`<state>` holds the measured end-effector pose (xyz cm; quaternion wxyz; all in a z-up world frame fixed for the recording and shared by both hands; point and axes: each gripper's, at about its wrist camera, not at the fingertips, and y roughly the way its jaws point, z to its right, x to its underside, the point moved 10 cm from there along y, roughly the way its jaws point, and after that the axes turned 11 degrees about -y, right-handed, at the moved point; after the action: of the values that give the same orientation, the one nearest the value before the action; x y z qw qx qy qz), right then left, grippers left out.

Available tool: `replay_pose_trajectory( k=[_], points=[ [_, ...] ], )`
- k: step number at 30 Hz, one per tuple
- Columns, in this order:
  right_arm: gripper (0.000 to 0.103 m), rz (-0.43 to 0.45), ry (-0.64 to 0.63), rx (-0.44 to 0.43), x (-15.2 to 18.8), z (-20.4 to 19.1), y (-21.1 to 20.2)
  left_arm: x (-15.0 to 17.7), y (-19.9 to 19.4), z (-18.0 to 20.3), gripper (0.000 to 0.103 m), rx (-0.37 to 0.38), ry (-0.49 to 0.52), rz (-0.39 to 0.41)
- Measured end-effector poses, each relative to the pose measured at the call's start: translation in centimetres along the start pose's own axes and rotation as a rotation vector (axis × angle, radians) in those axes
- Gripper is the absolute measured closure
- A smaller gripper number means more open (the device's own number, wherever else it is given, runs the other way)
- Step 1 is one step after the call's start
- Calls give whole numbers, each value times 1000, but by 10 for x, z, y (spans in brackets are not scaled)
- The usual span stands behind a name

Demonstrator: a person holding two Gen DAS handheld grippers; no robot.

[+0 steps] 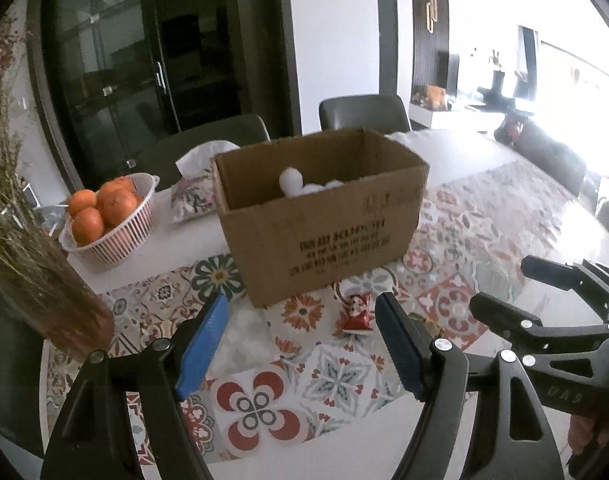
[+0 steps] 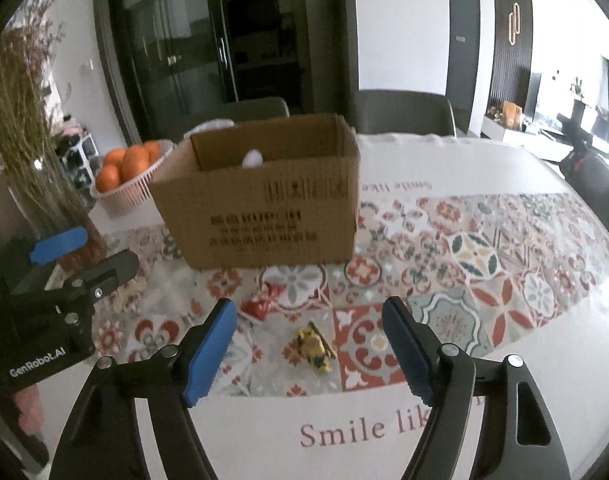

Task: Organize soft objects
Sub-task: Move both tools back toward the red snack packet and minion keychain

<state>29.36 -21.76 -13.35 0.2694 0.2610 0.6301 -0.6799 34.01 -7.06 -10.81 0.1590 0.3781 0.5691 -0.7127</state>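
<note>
one cardboard box [image 2: 260, 196], one red toy [image 2: 260, 304], one yellow toy [image 2: 314, 348], one basket [image 1: 116, 236], two chairs [image 1: 364, 112].

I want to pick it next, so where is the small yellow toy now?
In the right wrist view, the yellow toy lies on the patterned tablecloth between the open right gripper's fingers, right of the red toy and in front of the cardboard box.

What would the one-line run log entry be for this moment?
left gripper: open, empty | right gripper: open, empty | cardboard box: holds white soft object | red toy, yellow toy: on tablecloth
</note>
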Motion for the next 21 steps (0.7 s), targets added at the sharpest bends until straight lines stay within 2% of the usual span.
replay_pose_trajectory(
  k=[13, 21],
  points=[
    [30, -120, -27, -44, 45, -12, 42, 37, 53, 10, 28, 61, 52, -118],
    [30, -177, -33, -56, 61, -12, 69, 51, 85, 18, 28, 99, 69, -181]
  ],
)
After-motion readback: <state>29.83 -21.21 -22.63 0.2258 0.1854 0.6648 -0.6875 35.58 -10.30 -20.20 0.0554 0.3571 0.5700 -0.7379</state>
